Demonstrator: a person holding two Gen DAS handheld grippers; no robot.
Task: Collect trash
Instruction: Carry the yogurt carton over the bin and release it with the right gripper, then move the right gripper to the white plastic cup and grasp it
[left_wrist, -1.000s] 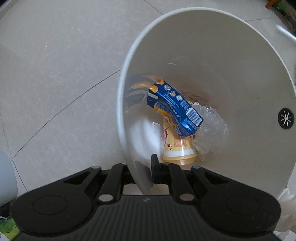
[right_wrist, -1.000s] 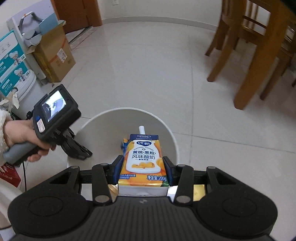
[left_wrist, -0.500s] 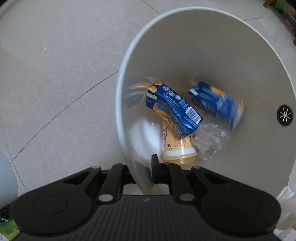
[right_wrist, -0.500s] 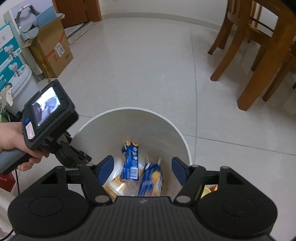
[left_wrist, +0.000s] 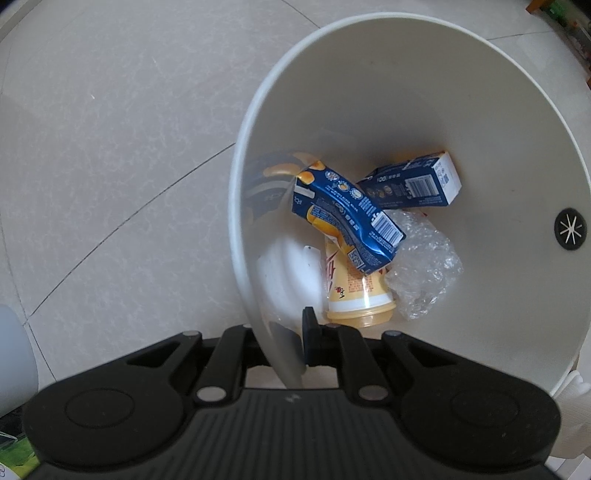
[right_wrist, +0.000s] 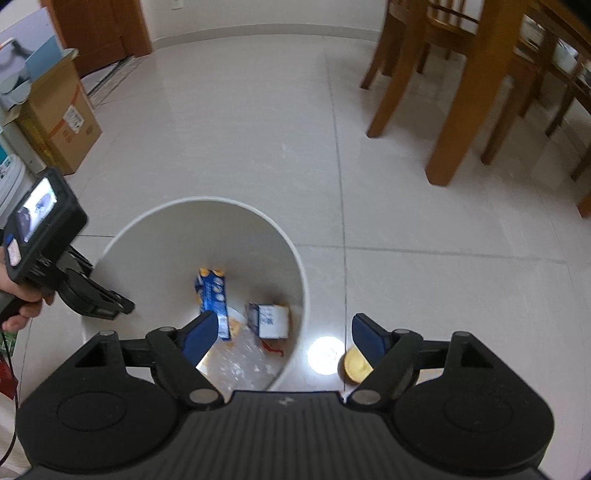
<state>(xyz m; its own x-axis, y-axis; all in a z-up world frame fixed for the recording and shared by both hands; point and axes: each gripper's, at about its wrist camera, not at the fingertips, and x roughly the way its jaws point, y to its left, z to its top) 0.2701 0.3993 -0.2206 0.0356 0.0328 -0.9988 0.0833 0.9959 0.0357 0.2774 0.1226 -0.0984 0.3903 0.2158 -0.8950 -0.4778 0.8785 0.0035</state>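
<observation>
My left gripper (left_wrist: 291, 332) is shut on the rim of the white bin (left_wrist: 480, 110) and points straight down. Inside lie a crushed blue carton (left_wrist: 354, 218), a second blue carton (left_wrist: 413, 184) behind it, a yellow cup (left_wrist: 354, 291) and crumpled clear plastic (left_wrist: 424, 269). In the right wrist view my right gripper (right_wrist: 282, 328) hangs over the near edge of the bin (right_wrist: 147, 251), its jaws opening with nothing between them. Below it I see both cartons (right_wrist: 212, 295) (right_wrist: 269, 319). A hand holds the left gripper (right_wrist: 103, 299) on the bin's left edge.
A round yellow object (right_wrist: 356, 363) lies on the tiled floor just right of the bin, beside a bright light reflection. Wooden chair and table legs (right_wrist: 454, 110) stand at the far right. Cardboard boxes (right_wrist: 59, 118) sit at the far left.
The right gripper let go of the yoghurt carton, which fell into the bin and came to rest behind the crushed carton. Its jaws spread wide. The left gripper stayed clamped on the rim.
</observation>
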